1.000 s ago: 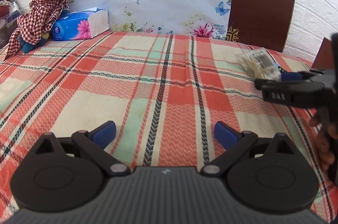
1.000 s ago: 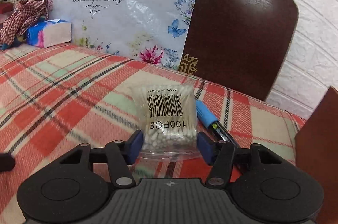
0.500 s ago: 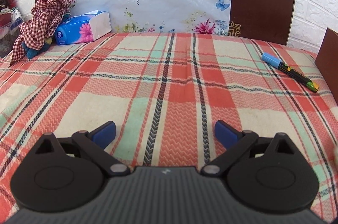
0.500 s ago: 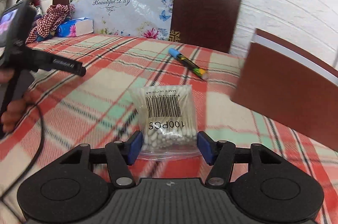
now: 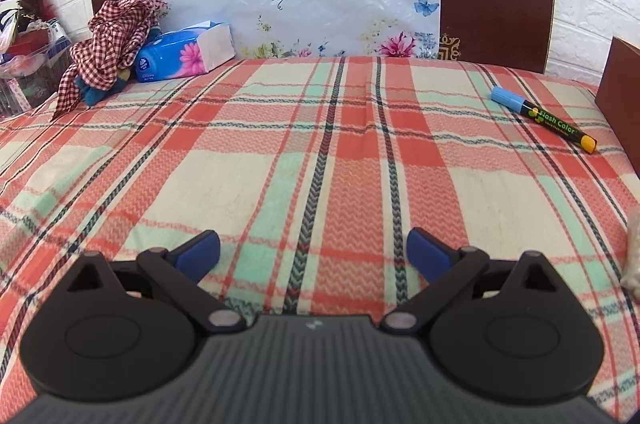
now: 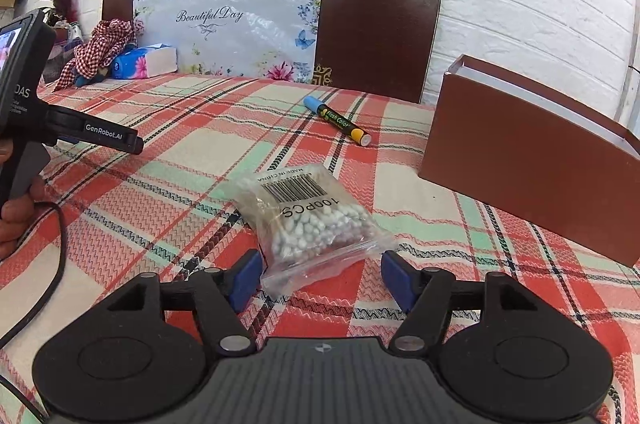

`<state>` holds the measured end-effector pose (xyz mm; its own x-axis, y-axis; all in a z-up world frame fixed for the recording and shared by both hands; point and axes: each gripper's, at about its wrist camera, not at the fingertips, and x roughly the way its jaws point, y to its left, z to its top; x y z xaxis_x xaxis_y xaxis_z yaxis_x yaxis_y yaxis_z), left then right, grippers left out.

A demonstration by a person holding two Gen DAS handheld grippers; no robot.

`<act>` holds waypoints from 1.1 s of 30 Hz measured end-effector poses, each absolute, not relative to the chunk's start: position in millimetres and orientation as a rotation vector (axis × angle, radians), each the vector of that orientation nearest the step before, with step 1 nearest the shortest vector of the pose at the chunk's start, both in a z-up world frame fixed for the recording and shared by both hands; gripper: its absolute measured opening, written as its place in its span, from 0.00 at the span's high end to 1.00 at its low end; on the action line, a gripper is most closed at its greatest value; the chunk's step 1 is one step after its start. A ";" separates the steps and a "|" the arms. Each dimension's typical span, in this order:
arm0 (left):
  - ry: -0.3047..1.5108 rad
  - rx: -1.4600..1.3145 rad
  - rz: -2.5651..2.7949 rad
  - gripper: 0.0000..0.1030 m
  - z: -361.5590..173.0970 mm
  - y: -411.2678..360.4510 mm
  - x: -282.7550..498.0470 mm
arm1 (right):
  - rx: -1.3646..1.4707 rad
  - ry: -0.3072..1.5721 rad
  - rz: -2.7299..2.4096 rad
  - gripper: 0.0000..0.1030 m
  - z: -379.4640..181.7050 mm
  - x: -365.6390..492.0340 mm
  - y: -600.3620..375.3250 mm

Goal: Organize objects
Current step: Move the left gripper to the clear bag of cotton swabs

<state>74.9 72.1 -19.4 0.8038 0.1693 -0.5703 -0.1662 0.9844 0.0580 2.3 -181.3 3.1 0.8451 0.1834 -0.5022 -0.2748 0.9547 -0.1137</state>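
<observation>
One clear plastic bag of cotton swabs point(image 6: 310, 214) and one blue-capped black marker point(image 6: 338, 120) are seen on the plaid-clothed worktop point(image 6: 168, 160); it lies released between the opening right claw point(image 6: 320, 280), and the left claw point(image 5: 314, 252) is held open, empty.

Swab bag point(image 6: 308, 212) lies before marker point(image 6: 338, 120), left of box point(image 6: 524, 160)

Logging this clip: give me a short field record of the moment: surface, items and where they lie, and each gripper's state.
surface: plaid cloth
swab bag: lies on the cloth, its near end between the right gripper's pads, not pinched
marker: flat on the cloth beyond the bag
box: brown, open-topped, right of the bag
tissue pack: far left, by the checked cloth bundle
right gripper: jaws opening, bag released
left gripper: open, nothing between its pads
</observation>
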 end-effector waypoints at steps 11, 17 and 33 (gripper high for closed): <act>0.621 0.015 0.207 0.00 -21.0 71.5 65.2 | -0.146 0.544 0.272 0.27 2.3 8.5 -186.2; 0.622 0.096 0.289 0.00 -21.4 59.1 65.9 | -0.006 0.546 0.371 0.20 5.8 10.0 -206.9; 0.638 0.096 0.442 0.00 -17.4 30.6 49.4 | 0.163 0.569 0.506 0.17 6.0 18.2 -232.6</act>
